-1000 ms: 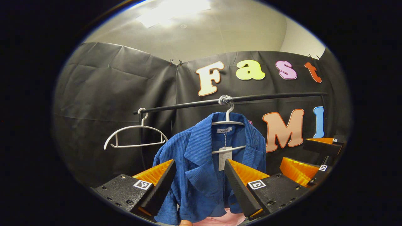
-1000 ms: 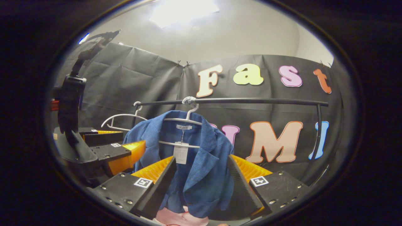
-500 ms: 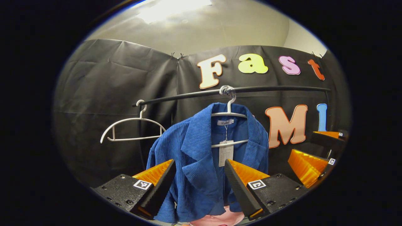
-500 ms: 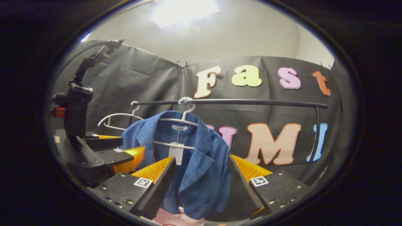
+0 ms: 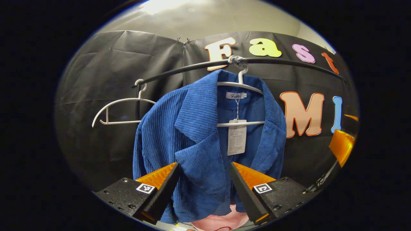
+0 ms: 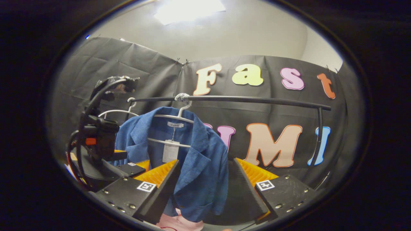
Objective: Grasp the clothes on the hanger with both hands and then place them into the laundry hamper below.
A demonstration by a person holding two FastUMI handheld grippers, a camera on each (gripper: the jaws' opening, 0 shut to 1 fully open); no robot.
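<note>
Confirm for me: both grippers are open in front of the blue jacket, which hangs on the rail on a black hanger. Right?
Not quite: the hanger carrying the blue jacket is white, as the left gripper view shows. The rest holds: the left gripper and right gripper are both open in front of the jacket, which hangs on the rail.

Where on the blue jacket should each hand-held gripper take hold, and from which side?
Judging by its pose, grip the blue jacket at the shoulders, just outside the lapels, one hand-held gripper per side, coming straight in from the front. It hangs open-fronted and facing both cameras on the white hanger, so the draped shoulder fabric gives a fold to pinch. Both the left gripper and right gripper stand open.
</note>
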